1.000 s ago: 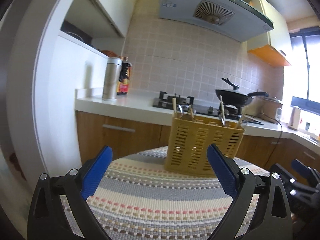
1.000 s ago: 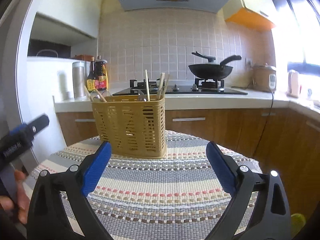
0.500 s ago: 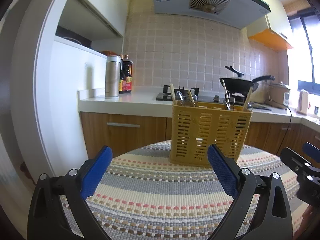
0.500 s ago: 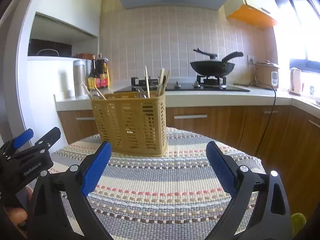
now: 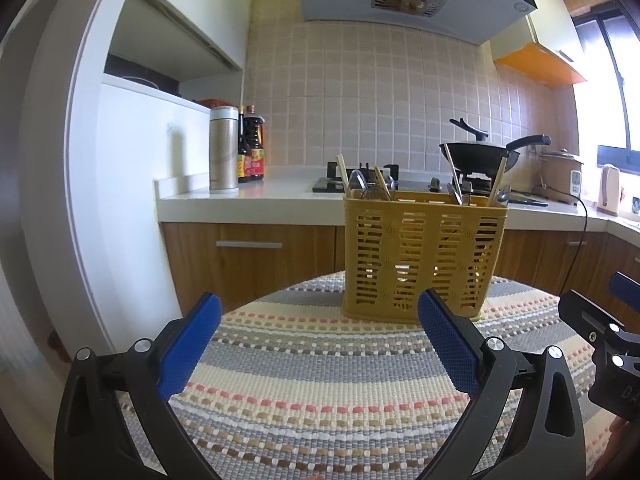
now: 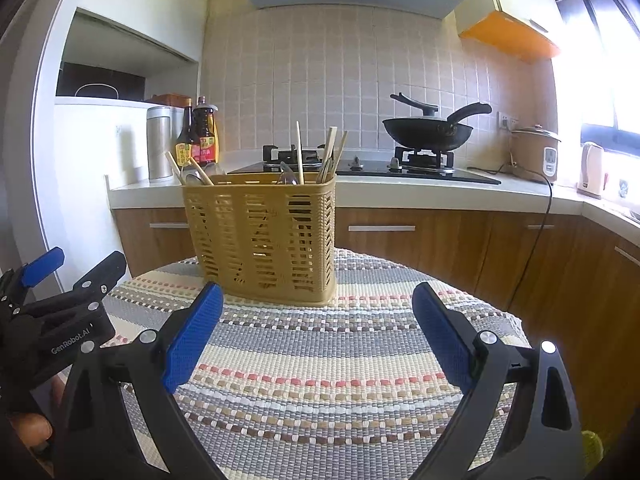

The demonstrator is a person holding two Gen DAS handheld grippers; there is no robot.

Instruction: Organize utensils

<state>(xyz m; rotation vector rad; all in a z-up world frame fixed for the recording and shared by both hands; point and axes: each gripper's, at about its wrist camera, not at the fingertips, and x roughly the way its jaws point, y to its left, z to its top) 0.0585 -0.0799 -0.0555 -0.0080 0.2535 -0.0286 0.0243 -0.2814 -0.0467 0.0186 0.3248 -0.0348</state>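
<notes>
A yellow slotted utensil basket [image 5: 424, 256] [image 6: 264, 240] stands upright at the far side of a round table under a striped woven cloth [image 5: 320, 368] [image 6: 320, 360]. Wooden chopsticks [image 6: 330, 156] and metal spoons [image 5: 357, 182] stick up out of it. My left gripper [image 5: 318, 334] is open and empty, short of the basket. My right gripper [image 6: 318, 330] is also open and empty, in front of the basket. Each gripper shows at the edge of the other's view: the right gripper [image 5: 600, 340] and the left gripper [image 6: 60, 304].
Behind the table runs a kitchen counter [image 5: 248, 196] with a steel flask [image 5: 224, 150], sauce bottles [image 5: 252, 146], a gas hob with a black wok [image 6: 430, 130], a rice cooker [image 6: 536, 152] and a kettle [image 6: 591, 170]. Wooden cabinets [image 6: 440, 244] stand below. A hand [image 6: 32, 426] holds the left gripper.
Both views have risen and levelled a little, and the basket now sits more centred in the left wrist view. Each gripper shows further into the other's view. Both stay open.
</notes>
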